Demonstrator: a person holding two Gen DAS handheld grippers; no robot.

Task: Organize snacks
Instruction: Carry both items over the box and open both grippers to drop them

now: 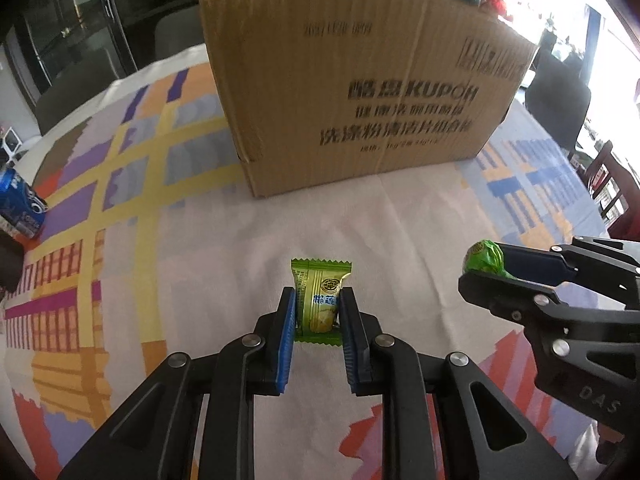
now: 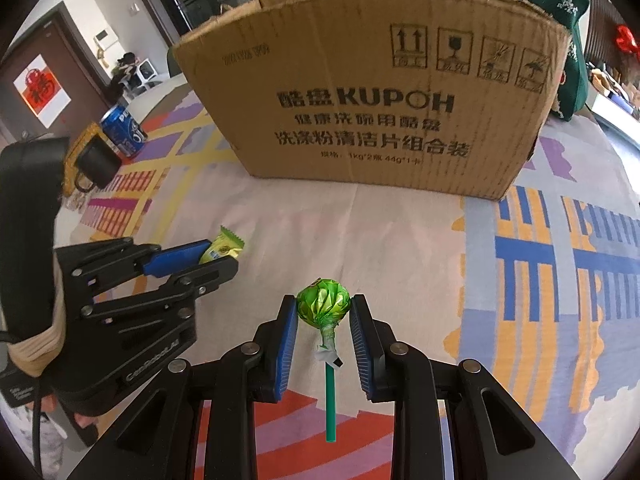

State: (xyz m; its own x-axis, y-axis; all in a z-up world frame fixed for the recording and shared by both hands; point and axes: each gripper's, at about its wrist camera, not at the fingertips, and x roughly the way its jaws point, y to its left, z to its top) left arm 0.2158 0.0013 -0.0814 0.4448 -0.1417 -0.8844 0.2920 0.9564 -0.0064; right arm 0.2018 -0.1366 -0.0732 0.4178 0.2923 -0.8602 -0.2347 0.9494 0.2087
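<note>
My left gripper [image 1: 318,300] is shut on a small green and yellow wrapped candy [image 1: 320,292], its blue pads pressing both sides just above the patterned tablecloth. Seen from the right wrist, the same left gripper [image 2: 218,258] holds the candy [image 2: 224,246] at the left. My right gripper [image 2: 324,308] is shut on a green-wrapped lollipop [image 2: 324,300] by its round head, and the green stick [image 2: 330,404] hangs down toward the camera. The left wrist view shows the right gripper [image 1: 478,270] and lollipop [image 1: 482,260] at the right. A brown cardboard box [image 1: 360,92] [image 2: 380,100] stands behind both.
A blue drink can [image 2: 122,128] and a dark mug [image 2: 98,164] stand at the left on the tablecloth [image 2: 400,232]. The can [image 1: 18,204] shows at the left edge in the left wrist view. A dark green bag [image 2: 560,12] sits behind the box. Chairs ring the table.
</note>
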